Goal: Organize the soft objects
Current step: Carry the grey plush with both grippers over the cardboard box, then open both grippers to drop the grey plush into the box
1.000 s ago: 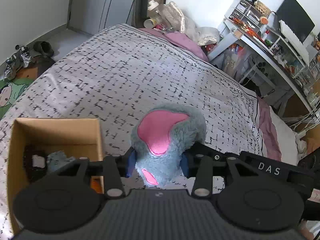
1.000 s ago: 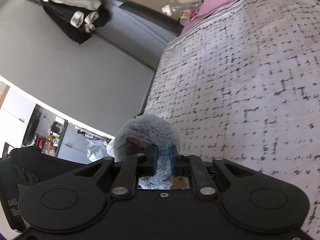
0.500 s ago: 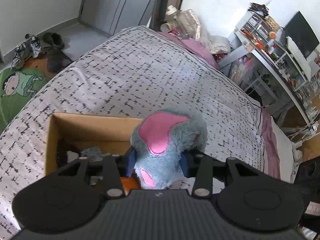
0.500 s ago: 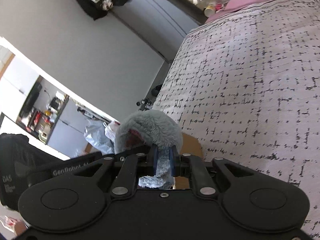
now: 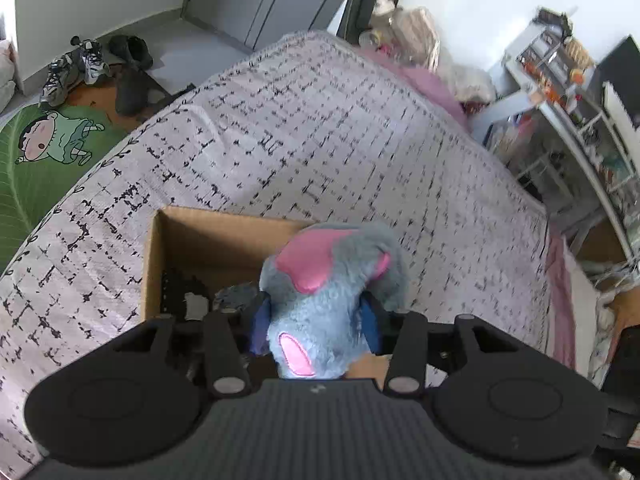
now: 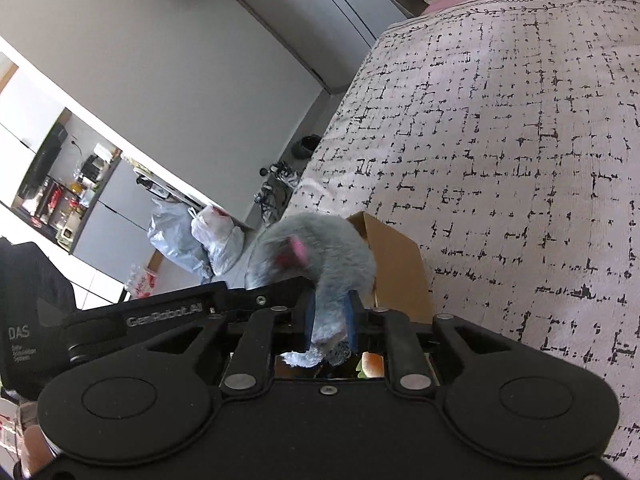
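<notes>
a bedroom, with a bed [image 5: 320, 140] under a pale cover printed in broken black lines, shoes and a green cartoon mat on the floor to one side, and cluttered shelves on the other. on the cover sits an open cardboard box [image 5: 208, 236] with some dark items already in the bottom.

the grey plush toy [image 5: 328, 292] with pink patches hangs right over the box's open top, carried by both tools at once. the left gripper [image 5: 316, 322] has its blue pads on either side of the toy's furry body, and its jaws are opening, the toy between them. in the right wrist view the right gripper [image 6: 330, 320] pinches a thinner grey limb of the same toy [image 6: 316, 256] between its blue pads, and its jaws are opening too; the box edge [image 6: 394, 264] shows just behind.

this looks like the drop-off step: the toy is above the box and both grips are letting go. the next move seems to call for spreading both claws fully so the plush falls inside, then lifting clear without snagging fur or catching the box wall.
</notes>
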